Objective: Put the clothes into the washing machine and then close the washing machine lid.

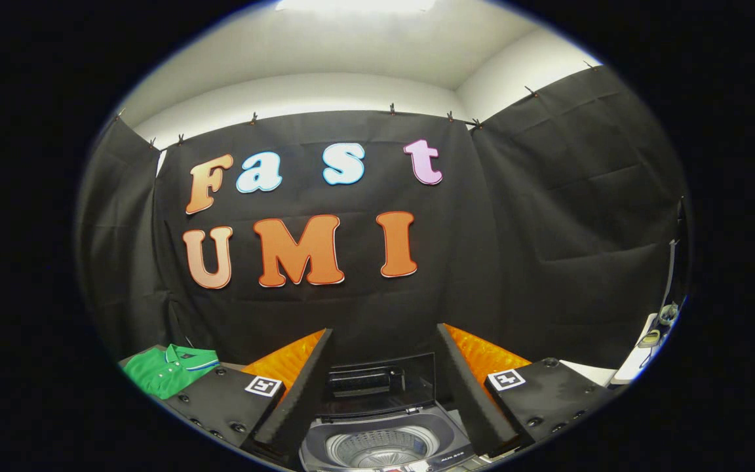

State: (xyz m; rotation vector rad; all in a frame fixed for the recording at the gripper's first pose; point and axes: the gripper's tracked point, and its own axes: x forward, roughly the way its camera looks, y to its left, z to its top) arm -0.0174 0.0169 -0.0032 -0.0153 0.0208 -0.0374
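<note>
The gripper (381, 393) is held with its fingers spread apart over the open washing machine (384, 446), while a folded green polo shirt (169, 368) is seen lying beyond the left finger.

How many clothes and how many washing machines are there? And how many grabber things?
Green shirts: 1, lying folded beyond the left finger.
Washing machines: 1, lid up, drum showing between the fingers.
Grippers: 1, jaws open with nothing held.
Total: 3
</note>
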